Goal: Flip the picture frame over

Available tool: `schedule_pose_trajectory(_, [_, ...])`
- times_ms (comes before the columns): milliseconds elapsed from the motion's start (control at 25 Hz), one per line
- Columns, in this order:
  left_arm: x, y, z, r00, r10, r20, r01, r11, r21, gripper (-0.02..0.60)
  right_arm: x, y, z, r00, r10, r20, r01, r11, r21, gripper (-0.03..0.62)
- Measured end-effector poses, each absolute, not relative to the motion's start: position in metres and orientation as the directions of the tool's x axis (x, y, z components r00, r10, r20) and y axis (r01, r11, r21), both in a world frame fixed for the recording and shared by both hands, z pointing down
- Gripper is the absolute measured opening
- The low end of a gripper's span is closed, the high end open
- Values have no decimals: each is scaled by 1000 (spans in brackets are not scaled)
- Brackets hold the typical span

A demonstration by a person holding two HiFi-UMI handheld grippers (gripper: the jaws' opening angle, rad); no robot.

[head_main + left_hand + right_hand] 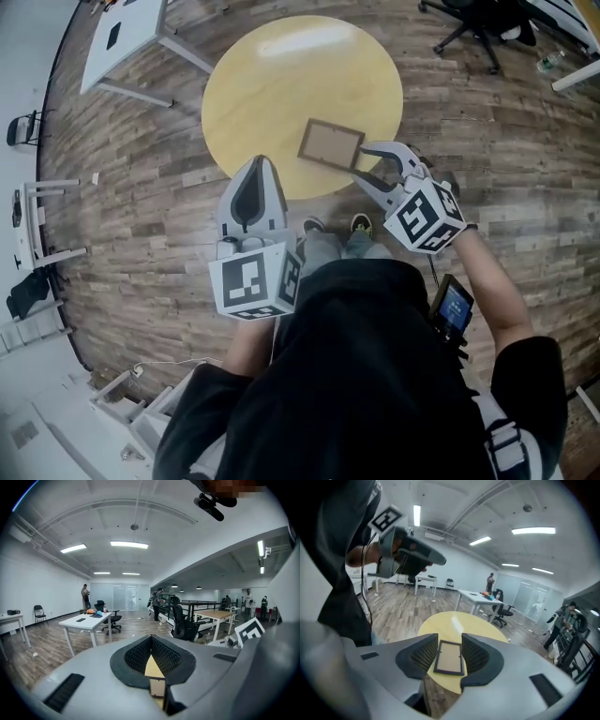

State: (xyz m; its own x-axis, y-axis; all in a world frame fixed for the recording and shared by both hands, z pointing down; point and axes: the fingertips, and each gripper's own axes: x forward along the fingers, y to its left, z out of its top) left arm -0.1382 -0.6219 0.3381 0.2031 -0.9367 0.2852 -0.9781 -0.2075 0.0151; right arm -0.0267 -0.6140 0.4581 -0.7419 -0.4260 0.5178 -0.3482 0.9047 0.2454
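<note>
The right gripper [364,161] has its jaws parted and empty, aimed at the near edge of the picture frame [330,143], which lies flat by the round table's [281,75] front rim, probably to lift that edge. It slants downward; the left gripper [258,161], jaws together, waits short of the table

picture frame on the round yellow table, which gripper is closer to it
Right. The right gripper, open, sits just beside the picture frame. The left gripper, shut, is farther off, to the frame's left at the table edge.
</note>
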Motion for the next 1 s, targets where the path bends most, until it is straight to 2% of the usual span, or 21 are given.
schedule_pose_trajectory(160, [-149,-625,352,167,-939,301,-985,-172,12,21,-40,-605,546,-692,-287,663,-177,957,229,194])
schedule_pose_trajectory(240, [-154,-626,359,160,-936,313,-987,-163,17,21,-46,-599,590,-638,-222,737,-84,972,220,235])
schedule_pose_trajectory(360, [-164,-630,368,147,-933,328,-989,-150,14,21,-57,-598,647,-548,-163,821,72,968,241,260])
schedule_pose_trajectory(480, [-171,-635,376,138,-930,341,-990,-141,15,21,-57,-603,686,-449,-187,873,184,937,296,267])
schedule_pose_trajectory(600, [-183,-639,378,125,-930,345,-992,-125,24,21,-58,-604,700,-408,-220,886,245,908,339,272])
schedule_pose_trajectory(800, [-191,-635,381,126,-929,349,-992,-123,32,21,-50,-578,696,-423,-196,885,258,910,325,272])
schedule_pose_trajectory(920, [-188,-634,385,136,-925,354,-991,-133,33,21,-49,-581,697,-438,-270,858,232,888,397,272])
schedule_pose_trajectory(1000, [-183,-634,387,146,-922,360,-989,-145,29,21,-49,-592,701,-418,-344,841,262,841,474,272])
